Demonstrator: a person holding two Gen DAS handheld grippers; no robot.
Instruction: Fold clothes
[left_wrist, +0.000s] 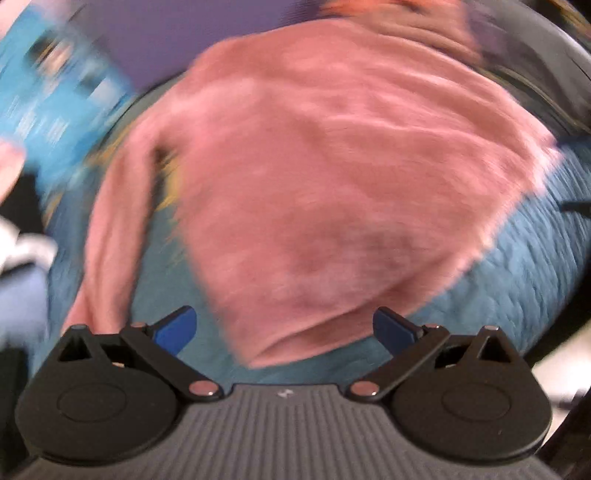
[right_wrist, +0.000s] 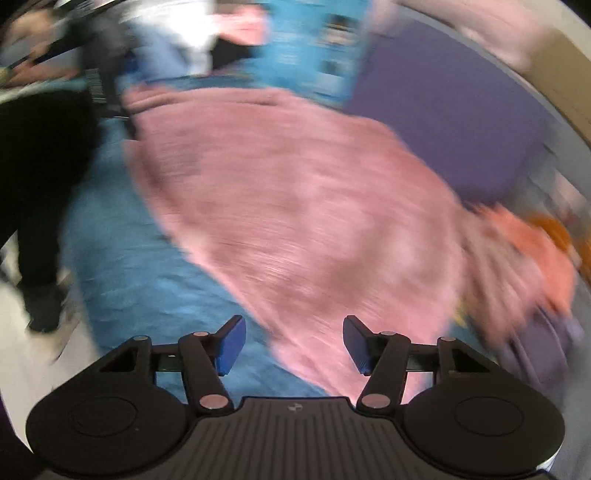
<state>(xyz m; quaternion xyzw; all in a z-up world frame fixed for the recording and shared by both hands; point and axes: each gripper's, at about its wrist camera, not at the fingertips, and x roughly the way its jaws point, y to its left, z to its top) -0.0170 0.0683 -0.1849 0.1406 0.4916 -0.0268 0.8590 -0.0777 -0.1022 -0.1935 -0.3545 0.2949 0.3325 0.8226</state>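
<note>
Pink fleece garment (left_wrist: 314, 184), spread flat on blue quilted bedcover (left_wrist: 517, 277) for folding, one sleeve trailing; left gripper (left_wrist: 284, 330) and right gripper (right_wrist: 293, 345) both hovering above, jaws apart, nothing held, presumably between grasps.

This looks like a bedroom in a home. A bed with a quilted blue cover (left_wrist: 517, 266) carries a fluffy pink sweater (left_wrist: 314, 177) spread flat, and a purple sheet (right_wrist: 450, 122) lies past it. More clothes sit heaped at the bed's edge, among them an orange piece (right_wrist: 532, 243), and a bright blue printed cloth (left_wrist: 55, 103) lies to one side.
</note>
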